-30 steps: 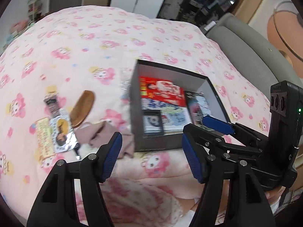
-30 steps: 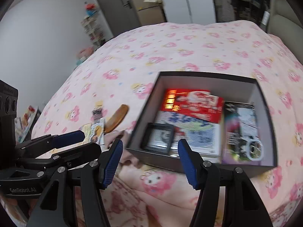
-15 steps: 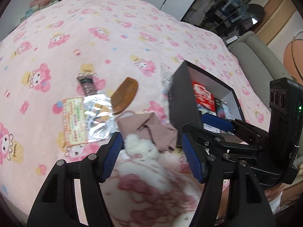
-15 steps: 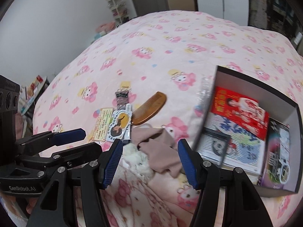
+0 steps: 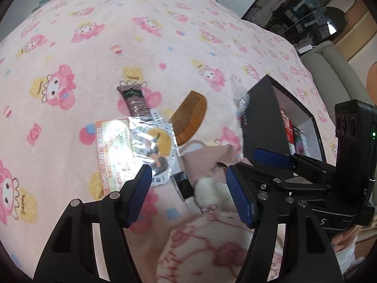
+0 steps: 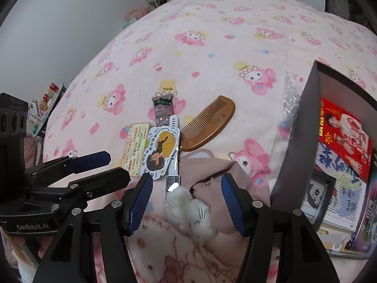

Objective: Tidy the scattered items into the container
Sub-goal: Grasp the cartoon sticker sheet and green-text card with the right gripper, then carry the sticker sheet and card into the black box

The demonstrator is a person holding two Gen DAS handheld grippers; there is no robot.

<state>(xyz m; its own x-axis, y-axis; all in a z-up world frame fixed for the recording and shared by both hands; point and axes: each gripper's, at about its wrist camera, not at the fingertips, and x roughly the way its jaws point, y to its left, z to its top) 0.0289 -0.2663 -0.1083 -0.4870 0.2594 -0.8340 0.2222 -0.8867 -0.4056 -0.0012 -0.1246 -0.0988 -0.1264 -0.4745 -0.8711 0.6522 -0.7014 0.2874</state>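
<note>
A dark box (image 5: 259, 122) (image 6: 294, 146) stands at the right, holding a red booklet (image 6: 341, 129) and other printed packs. Left of it on the bed lie a wooden comb (image 5: 190, 115) (image 6: 209, 122), a brown sachet (image 5: 134, 101) (image 6: 163, 108), a shiny sticker packet (image 5: 134, 146) (image 6: 150, 151), a beige cloth (image 5: 212, 158) (image 6: 219, 172), a small black-and-white gadget (image 5: 182, 185) (image 6: 172, 184) and a white fluffy thing (image 5: 212, 193) (image 6: 188, 205). My left gripper (image 5: 187, 172) hangs open above the gadget. My right gripper (image 6: 186, 176) hangs open above the fluffy thing and cloth. Neither holds anything.
A pink cartoon-print blanket (image 5: 94, 47) covers the bed. Crinkled clear wrap (image 5: 240, 96) (image 6: 289, 99) lies against the box's outer wall. A fluffy pink-patterned fabric (image 5: 212, 247) fills the near edge. A grey sofa (image 5: 334, 70) stands beyond the box, a cluttered shelf (image 6: 47, 99) at far left.
Both grippers have swung left and down, from over the box to over the scattered items. The box has slid to the right edge of both views. The jaws stay open.
</note>
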